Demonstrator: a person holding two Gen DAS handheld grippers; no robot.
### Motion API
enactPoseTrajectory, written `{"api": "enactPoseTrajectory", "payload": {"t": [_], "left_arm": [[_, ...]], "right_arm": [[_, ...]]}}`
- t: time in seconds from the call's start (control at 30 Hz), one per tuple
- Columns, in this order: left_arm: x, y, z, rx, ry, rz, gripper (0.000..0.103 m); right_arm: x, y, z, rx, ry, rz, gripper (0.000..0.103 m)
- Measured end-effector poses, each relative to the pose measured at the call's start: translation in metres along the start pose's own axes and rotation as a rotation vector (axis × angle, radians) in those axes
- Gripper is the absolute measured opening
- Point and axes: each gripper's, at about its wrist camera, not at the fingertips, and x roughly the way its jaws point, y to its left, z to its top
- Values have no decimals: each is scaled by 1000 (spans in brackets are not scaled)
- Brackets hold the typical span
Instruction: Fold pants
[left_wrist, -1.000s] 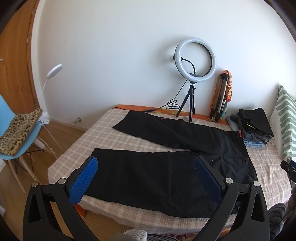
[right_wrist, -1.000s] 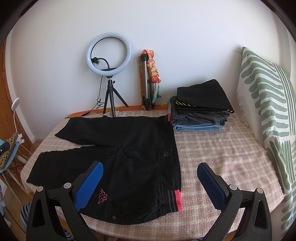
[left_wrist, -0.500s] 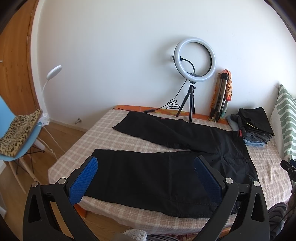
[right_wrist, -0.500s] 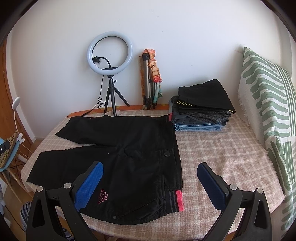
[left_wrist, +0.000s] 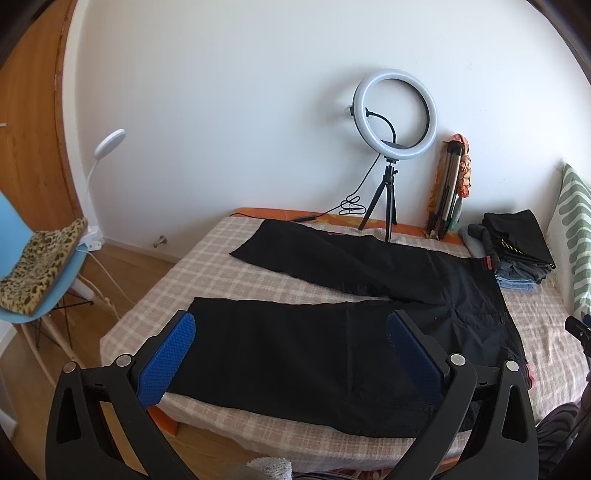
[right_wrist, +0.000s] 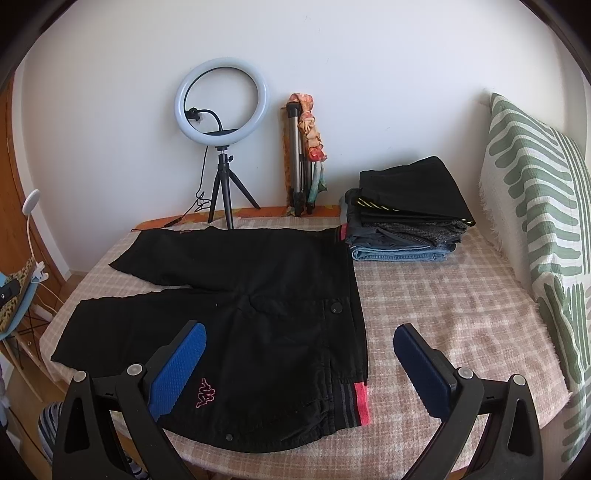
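Black pants (left_wrist: 314, 343) lie flat on the checked bed cover (left_wrist: 229, 273), legs spread apart toward the left and waistband with a red tab at the right. In the right wrist view the same pants (right_wrist: 258, 295) show a pink logo and a red-and-grey waistband end near the front edge. My left gripper (left_wrist: 291, 354) hangs open above the near leg, holding nothing. Over the waist area my right gripper (right_wrist: 297, 365) is open too, blue pads wide apart and empty.
A ring light on a tripod (right_wrist: 221, 147) and a folded tripod (right_wrist: 299, 162) stand at the wall. A stack of folded clothes (right_wrist: 406, 218) sits at the back right, next to a green-striped pillow (right_wrist: 539, 221). A blue chair (left_wrist: 37, 280) and white lamp (left_wrist: 107, 147) are left of the bed.
Both views have shifted only slightly; the pants and both grippers stay as they were.
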Motion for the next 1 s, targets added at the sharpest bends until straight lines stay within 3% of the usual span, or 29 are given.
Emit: {"api": "enactPoseTrajectory", "payload": {"t": [0.57, 0.8, 1.0], "left_arm": [[41, 23, 12, 72, 7, 81, 103], [71, 39, 18, 46, 5, 30, 101], [104, 45, 28, 47, 48, 7, 97]], "right_arm": [[41, 7, 31, -52, 0, -3, 103], [70, 11, 61, -93, -38, 40, 103], [115, 28, 97, -188, 19, 120, 102]]}}
